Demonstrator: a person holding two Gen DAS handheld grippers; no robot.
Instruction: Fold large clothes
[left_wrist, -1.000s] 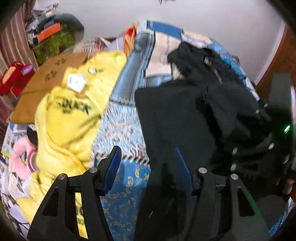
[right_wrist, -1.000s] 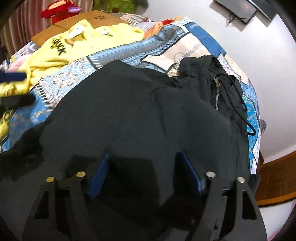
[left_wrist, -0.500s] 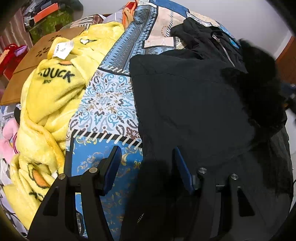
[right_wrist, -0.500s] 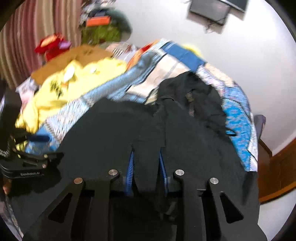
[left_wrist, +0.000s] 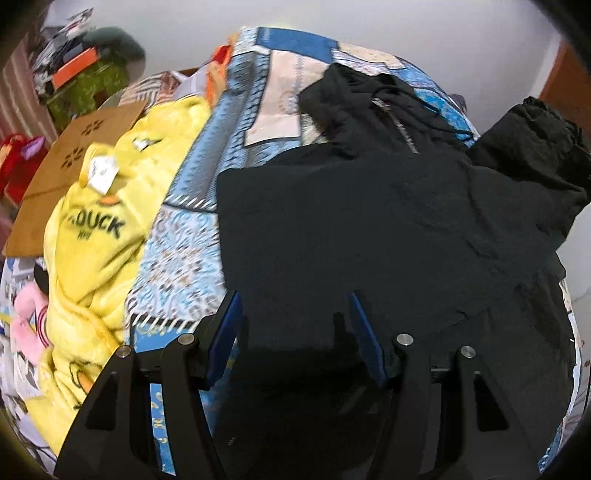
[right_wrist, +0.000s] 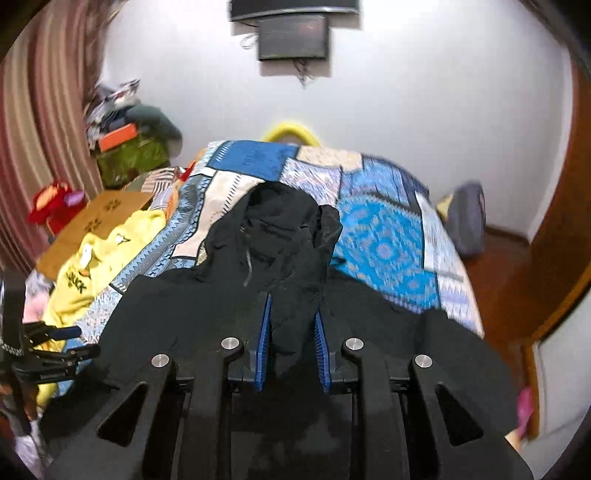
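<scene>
The black jacket is lying spread on the patterned bedspread, just beside the yellow duck blanket. The right gripper, its jaws having just been closing, is pinching a raised fold of the jacket. The left gripper is hovering over the jacket's edge, jaws half-wide and holding nothing.

The black jacket is matt woven cloth with a metal zip. The yellow robe looks fluffy, like fleece. The bedspread is smooth printed cloth. The cardboard is matt. The fingers have ribbed blue pads.
</scene>
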